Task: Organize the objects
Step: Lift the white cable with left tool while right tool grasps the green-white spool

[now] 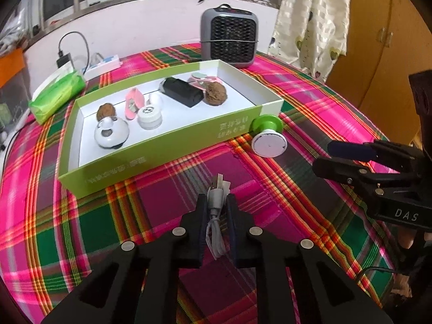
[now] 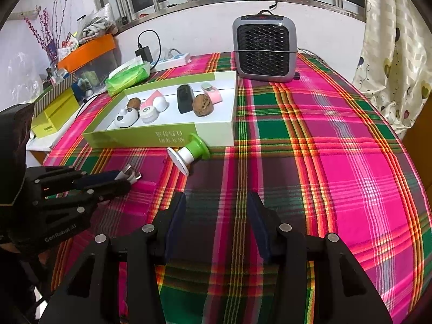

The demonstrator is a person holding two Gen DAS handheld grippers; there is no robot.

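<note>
My left gripper (image 1: 217, 202) is shut on a coiled white USB cable (image 1: 216, 197), held just above the plaid cloth in front of the green box (image 1: 162, 145); it also shows in the right wrist view (image 2: 127, 179), with the cable's plug (image 2: 132, 174) sticking out. The box holds two walnuts (image 1: 216, 94), a black block (image 1: 182, 91), pink clips, a white jar (image 1: 149, 116) and a white dome (image 1: 111, 135). A green-and-white spool (image 1: 267, 135) lies on its side by the box's front right corner. My right gripper (image 2: 216, 205) is open and empty, near the spool (image 2: 190, 152).
A grey fan heater (image 2: 266, 48) stands at the back of the table. A green tissue pack (image 1: 58, 91) and a white power strip (image 1: 104, 64) lie back left. Yellow boxes and an orange bin (image 2: 86, 51) sit beyond the table's left edge. A curtain (image 2: 391, 54) hangs at right.
</note>
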